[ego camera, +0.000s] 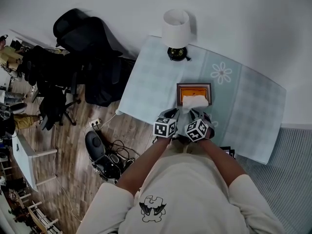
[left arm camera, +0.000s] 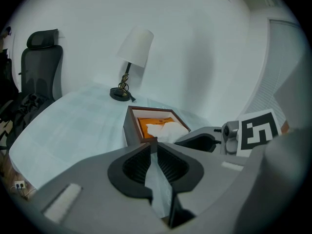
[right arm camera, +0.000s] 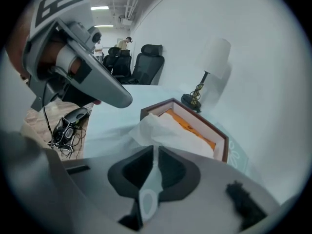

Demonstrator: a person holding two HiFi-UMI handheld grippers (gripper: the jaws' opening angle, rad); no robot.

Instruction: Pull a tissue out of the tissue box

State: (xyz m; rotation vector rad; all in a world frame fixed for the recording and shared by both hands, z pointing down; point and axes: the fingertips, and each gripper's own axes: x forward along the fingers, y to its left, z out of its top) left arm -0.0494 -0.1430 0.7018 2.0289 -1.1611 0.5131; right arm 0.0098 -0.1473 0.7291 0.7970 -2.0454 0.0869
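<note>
Looking down from my head, I see the tissue box (ego camera: 194, 86) on the table (ego camera: 253, 106). A white tissue (ego camera: 194, 102) pokes up from it. My left gripper (ego camera: 170, 115) and right gripper (ego camera: 194, 114) are at its near edge.

Along my left gripper, the jaws are closed on nothing, by the box's corner.

Along my right gripper, the jaws pinch the tissue's near edge. I think this is the grabbing step. Next I should pull up slowly so the box stays down.
</note>
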